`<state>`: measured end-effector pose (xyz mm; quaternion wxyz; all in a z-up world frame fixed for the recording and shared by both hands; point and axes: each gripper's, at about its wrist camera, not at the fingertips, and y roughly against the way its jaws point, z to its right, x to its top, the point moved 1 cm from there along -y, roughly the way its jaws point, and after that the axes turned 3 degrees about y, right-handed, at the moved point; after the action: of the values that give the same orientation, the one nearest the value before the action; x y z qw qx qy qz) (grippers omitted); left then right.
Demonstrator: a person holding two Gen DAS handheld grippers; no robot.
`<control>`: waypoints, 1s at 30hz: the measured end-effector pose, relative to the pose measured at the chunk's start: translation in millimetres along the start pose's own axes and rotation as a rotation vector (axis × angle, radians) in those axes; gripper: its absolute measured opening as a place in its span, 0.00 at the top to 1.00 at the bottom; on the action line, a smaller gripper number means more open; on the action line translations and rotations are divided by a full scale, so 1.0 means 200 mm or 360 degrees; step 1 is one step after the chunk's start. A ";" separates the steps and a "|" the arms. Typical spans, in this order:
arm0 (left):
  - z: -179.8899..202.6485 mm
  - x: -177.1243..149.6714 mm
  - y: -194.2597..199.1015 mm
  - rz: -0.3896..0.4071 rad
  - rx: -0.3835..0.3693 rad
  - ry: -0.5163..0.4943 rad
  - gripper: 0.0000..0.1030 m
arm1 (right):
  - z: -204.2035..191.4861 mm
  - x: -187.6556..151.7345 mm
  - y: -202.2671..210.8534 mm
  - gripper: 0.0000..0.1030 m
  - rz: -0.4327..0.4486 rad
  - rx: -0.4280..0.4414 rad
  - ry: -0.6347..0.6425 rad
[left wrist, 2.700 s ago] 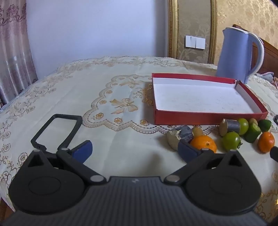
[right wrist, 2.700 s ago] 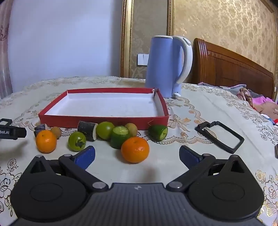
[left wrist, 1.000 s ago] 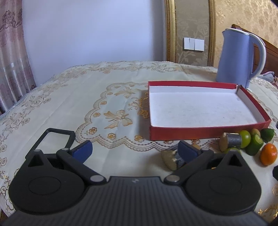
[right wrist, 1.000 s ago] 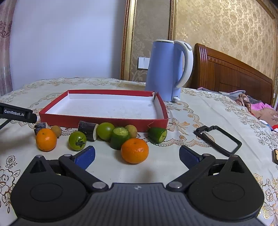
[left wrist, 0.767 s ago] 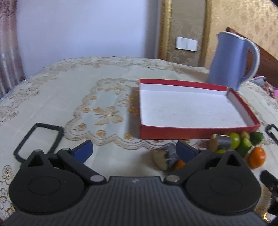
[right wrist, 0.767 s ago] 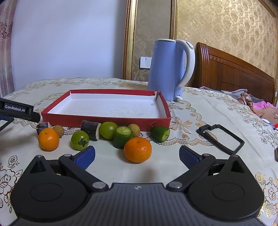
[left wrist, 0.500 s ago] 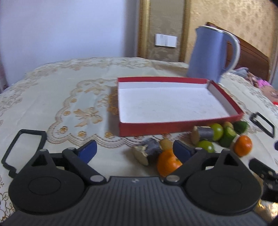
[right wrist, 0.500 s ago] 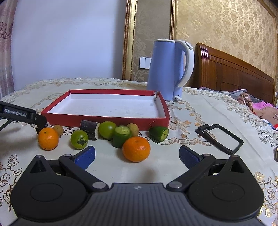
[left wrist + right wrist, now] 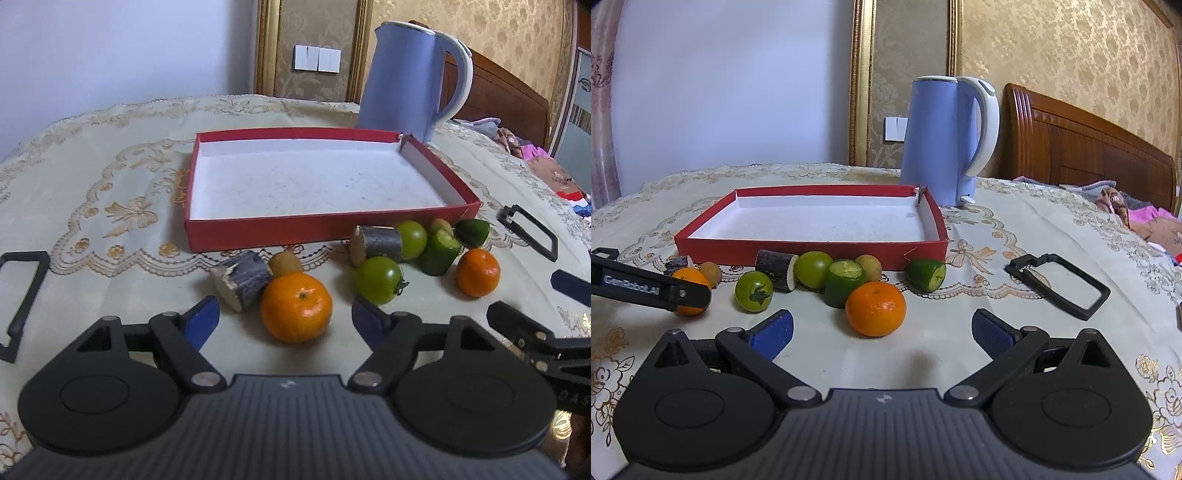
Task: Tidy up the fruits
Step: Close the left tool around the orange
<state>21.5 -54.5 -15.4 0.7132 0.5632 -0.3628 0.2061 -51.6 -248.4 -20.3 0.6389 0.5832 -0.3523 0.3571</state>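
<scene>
A red box (image 9: 258, 230) with a white floor stands empty on the table; it also shows in the right wrist view (image 9: 798, 249). Fruit lies in front of it: two oranges (image 9: 296, 312) (image 9: 875, 308), a green tomato (image 9: 379, 279), cucumber pieces (image 9: 844, 282) and dark cane pieces (image 9: 242, 278). My left gripper (image 9: 284, 319) is open, with the near orange between its fingers, not touching. My right gripper (image 9: 882, 332) is open and empty just in front of the other orange.
A blue kettle (image 9: 947, 142) stands behind the box. Black rectangular frames lie on the cloth at the left (image 9: 22, 295) and right (image 9: 1058, 280). A wooden headboard (image 9: 1082, 155) and bedding are at the far right.
My left gripper has swung right and forward, so the near orange now sits between its open fingers. My right gripper has barely moved.
</scene>
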 end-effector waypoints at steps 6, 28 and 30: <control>0.04 0.01 -0.05 -0.0014 0.0106 -0.0017 0.46 | 0.03 -0.01 0.00 0.00 0.0000 0.0002 -0.0025; -0.01 0.03 0.07 0.0061 0.0081 0.0012 0.63 | 0.02 0.01 -0.06 0.00 -0.0015 0.0059 0.0020; -0.01 0.04 0.09 0.0074 0.0084 0.0012 0.63 | 0.01 0.02 -0.07 0.00 -0.0023 0.0051 0.0033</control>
<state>14.8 -48.0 1.7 0.6944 0.5725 -0.3676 0.2343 -38.2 -251.6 -24.1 0.6356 0.5921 -0.3358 0.3641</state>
